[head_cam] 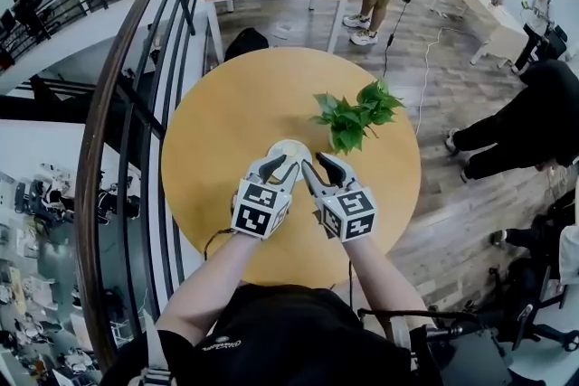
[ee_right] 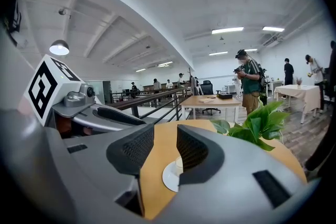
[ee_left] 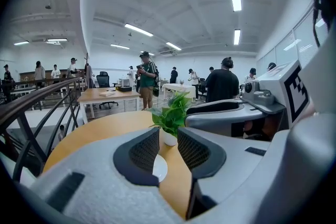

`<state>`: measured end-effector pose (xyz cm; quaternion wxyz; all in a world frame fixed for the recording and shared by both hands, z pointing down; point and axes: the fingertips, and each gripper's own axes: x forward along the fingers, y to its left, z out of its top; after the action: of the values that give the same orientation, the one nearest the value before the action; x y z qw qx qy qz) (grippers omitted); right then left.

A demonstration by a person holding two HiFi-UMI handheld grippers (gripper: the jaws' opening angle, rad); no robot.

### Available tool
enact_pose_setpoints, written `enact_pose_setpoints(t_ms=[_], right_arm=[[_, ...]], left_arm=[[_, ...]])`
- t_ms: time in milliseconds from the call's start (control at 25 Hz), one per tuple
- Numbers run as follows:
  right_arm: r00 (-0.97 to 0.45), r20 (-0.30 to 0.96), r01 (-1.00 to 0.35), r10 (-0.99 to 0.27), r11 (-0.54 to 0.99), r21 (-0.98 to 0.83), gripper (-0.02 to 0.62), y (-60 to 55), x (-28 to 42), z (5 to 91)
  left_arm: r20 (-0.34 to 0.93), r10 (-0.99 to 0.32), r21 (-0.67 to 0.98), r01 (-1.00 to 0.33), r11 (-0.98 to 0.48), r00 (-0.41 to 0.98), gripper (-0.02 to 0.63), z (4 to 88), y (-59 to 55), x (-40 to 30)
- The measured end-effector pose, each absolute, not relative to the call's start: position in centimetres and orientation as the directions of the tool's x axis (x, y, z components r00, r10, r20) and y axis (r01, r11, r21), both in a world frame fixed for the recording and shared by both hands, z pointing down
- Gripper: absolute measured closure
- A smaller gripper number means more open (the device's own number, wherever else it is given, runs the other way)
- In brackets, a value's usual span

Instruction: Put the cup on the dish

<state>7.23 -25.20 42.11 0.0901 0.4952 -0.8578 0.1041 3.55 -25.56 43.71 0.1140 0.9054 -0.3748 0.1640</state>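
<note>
- Cup [ee_right: 179,162] looks already set on the dish [ee_right: 169,178], mid-table [head_cam: 226,131], near the plant [head_cam: 353,115]. Only a sliver shows past your right jaw, so treat that as probable, not confirmed.
- Left gripper [ee_left: 168,149]: jaws a narrow gap apart, nothing between them.
- Right gripper [ee_right: 165,147]: same, narrow gap, empty.
- Both hang side by side above the table, just short of the dish, touching neither dish nor cup.
- My read: placement is done and only the exit is left.
- Pull straight back toward yourself, not sideways; the plant's leaves are near your right gripper.
- Don't dip. A low jaw could clip the dish rim and shift the cup.
- Check that the cup is upright and centred; the head view is too small to tell.
</note>
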Motion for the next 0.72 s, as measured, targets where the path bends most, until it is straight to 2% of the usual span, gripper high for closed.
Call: enact_pose_setpoints(t_ms=[720], right_arm=[[-0.490, 0.231, -0.870, -0.840, 0.486, -0.078, 0.463, -23.3, 7.0, 39.9]], left_arm=[[0.343, -0.644, 0.069, -0.702, -0.708, 0.684, 0.494, 41.6, -23.7, 3.5]])
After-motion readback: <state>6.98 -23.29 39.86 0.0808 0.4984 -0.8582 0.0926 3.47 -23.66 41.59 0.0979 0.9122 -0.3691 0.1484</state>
